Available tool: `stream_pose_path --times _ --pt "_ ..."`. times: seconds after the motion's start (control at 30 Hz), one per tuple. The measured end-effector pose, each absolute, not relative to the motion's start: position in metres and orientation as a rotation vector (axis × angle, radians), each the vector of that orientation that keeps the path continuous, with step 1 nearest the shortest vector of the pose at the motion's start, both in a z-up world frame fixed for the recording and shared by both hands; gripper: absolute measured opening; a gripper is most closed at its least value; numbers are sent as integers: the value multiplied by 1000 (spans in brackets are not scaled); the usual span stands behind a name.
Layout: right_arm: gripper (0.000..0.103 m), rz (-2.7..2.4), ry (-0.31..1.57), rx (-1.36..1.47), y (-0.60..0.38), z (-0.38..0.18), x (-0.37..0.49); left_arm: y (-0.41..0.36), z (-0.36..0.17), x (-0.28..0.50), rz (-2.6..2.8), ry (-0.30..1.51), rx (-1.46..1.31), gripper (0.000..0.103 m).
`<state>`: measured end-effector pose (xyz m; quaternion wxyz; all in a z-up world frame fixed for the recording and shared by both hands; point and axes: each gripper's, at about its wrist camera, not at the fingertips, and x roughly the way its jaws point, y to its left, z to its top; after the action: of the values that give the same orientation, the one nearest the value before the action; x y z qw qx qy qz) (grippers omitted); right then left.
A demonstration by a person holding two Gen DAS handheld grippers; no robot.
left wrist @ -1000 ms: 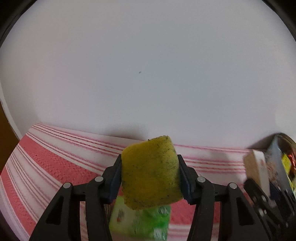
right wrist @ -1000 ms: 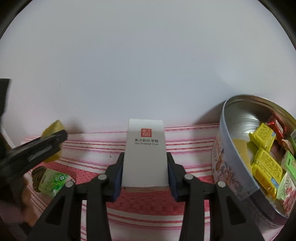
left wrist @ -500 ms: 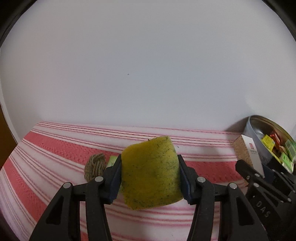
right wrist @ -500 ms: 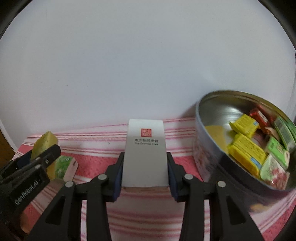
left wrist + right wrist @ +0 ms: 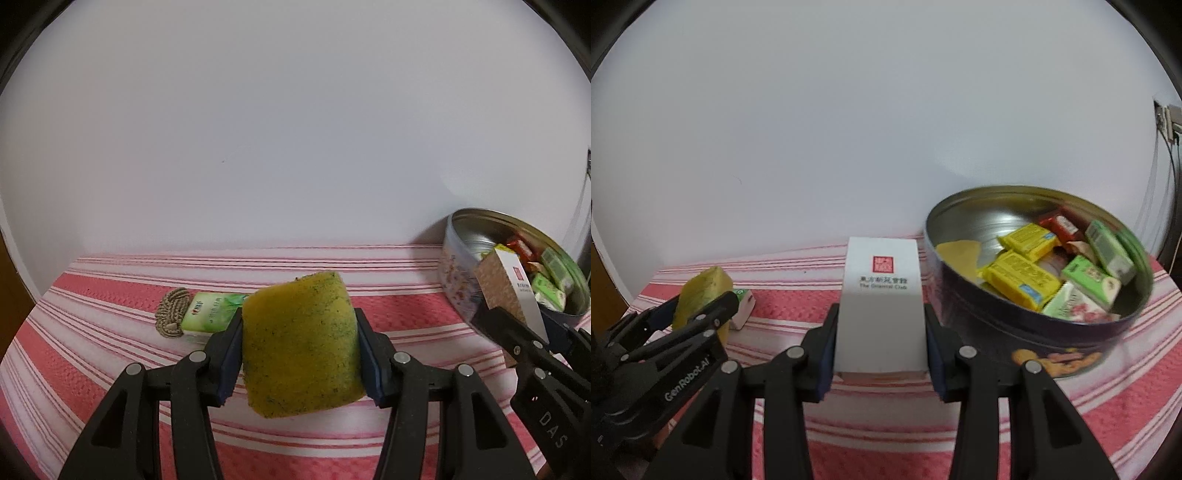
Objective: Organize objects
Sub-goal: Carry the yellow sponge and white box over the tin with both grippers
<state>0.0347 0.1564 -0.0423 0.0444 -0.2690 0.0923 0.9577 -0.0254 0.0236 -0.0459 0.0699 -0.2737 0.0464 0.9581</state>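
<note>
My left gripper (image 5: 299,354) is shut on a yellow sponge (image 5: 301,341) flecked with green, held above the striped cloth. My right gripper (image 5: 881,339) is shut on a white box (image 5: 881,295) with a red seal and dark lettering. The box (image 5: 506,284) shows at the right of the left wrist view, in front of the tin. The sponge (image 5: 701,295) and left gripper (image 5: 698,314) appear at the left of the right wrist view. A round metal tin (image 5: 1052,332) with several yellow, green and red packets stands right of the box.
A red and white striped cloth (image 5: 92,332) covers the table. A green packet (image 5: 210,314) and a small knotted cord bundle (image 5: 171,314) lie on it behind the sponge. A plain white wall (image 5: 295,129) backs the table. A wall socket with cables (image 5: 1167,122) is at far right.
Both grippers have swung to the right with their loads. The tin has come further into both views, and the green packet and cord bundle have slid left.
</note>
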Motion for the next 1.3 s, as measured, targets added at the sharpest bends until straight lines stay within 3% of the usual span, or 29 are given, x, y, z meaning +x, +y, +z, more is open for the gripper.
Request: stream_pose_path --times 0.23,1.3 --pt "41 2929 300 -712 178 -31 50 53 -16 -16 2842 143 -779 57" --pt "42 2700 297 -494 321 -3 75 154 1 -16 2653 144 -693 57"
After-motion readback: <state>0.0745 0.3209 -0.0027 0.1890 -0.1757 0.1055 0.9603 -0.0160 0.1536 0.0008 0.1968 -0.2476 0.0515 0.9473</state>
